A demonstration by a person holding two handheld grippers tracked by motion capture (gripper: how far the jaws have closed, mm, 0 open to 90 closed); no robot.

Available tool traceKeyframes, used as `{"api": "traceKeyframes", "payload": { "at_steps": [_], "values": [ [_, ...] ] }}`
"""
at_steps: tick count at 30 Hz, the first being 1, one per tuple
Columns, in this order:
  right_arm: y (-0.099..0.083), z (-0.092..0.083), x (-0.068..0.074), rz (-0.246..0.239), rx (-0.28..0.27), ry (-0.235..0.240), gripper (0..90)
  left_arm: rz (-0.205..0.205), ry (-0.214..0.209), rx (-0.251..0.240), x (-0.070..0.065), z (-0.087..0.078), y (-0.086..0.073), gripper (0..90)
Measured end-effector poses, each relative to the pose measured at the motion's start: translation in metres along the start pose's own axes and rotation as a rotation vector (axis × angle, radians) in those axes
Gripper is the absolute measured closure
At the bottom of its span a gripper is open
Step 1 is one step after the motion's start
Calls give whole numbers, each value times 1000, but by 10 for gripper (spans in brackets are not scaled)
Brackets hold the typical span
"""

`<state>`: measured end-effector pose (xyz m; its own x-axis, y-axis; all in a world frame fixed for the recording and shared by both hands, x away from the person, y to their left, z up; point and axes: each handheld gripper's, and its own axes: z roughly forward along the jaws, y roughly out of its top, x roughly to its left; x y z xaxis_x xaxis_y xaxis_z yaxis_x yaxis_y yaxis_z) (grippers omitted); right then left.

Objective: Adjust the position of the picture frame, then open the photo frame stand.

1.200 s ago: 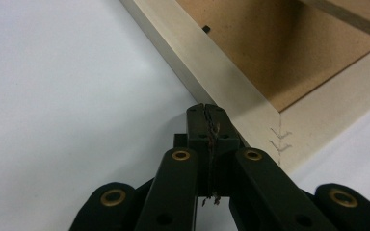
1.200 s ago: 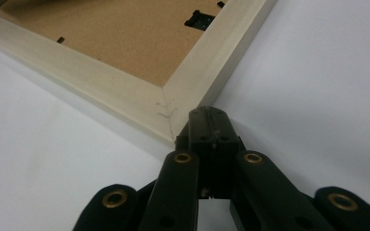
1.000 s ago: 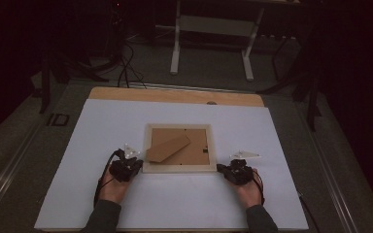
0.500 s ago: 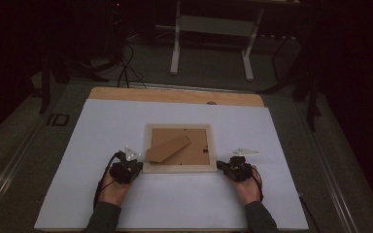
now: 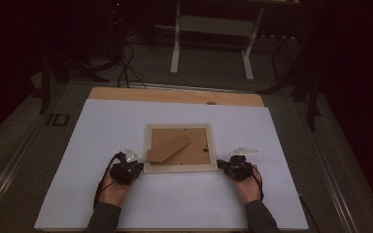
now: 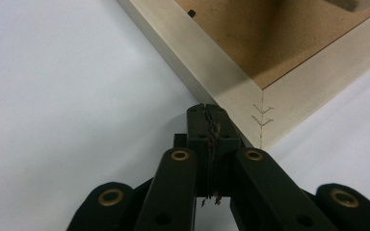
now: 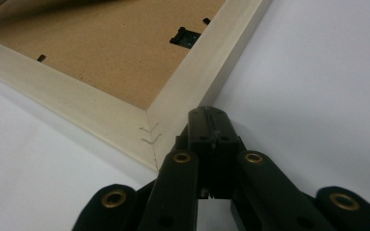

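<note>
Flanking the square wooden frame (image 5: 179, 148), both black claws pressed together

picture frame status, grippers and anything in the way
Left gripper shut, right gripper shut, each at a near corner. Picture frame face down on white sheet. Nothing in the way.

No readable text, labels or numbers.

Left gripper (image 6: 207, 113) is being held at lower centre, jaws pressed together, tips lying against a pale picture frame (image 6: 212, 67) corner; brown backing board (image 6: 270, 38) is being shown upper right, white table surface (image 6: 67, 96) at left.
</note>
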<state>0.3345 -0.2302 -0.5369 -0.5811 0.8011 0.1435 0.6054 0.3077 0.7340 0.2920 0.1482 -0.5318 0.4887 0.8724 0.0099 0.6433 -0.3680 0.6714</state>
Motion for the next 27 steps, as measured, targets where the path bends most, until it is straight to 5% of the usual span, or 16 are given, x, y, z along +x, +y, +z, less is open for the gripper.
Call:
{"api": "traceKeyframes", "payload": {
  "at_steps": [7,16,23,27],
  "values": [
    [5,-15,-5,-30,-59,-7,753,-3,16,-24,-1,-2,1,838],
    [5,-16,-3,-34,-56,1,672,-27,23,-35,2,-4,0,730],
    [6,-18,-6,-28,-65,-4,635,-74,26,-59,8,-7,0,655],
    [5,-20,-7,-28,-68,0,638,-124,-9,-68,11,-10,1,598]
  ]
}}
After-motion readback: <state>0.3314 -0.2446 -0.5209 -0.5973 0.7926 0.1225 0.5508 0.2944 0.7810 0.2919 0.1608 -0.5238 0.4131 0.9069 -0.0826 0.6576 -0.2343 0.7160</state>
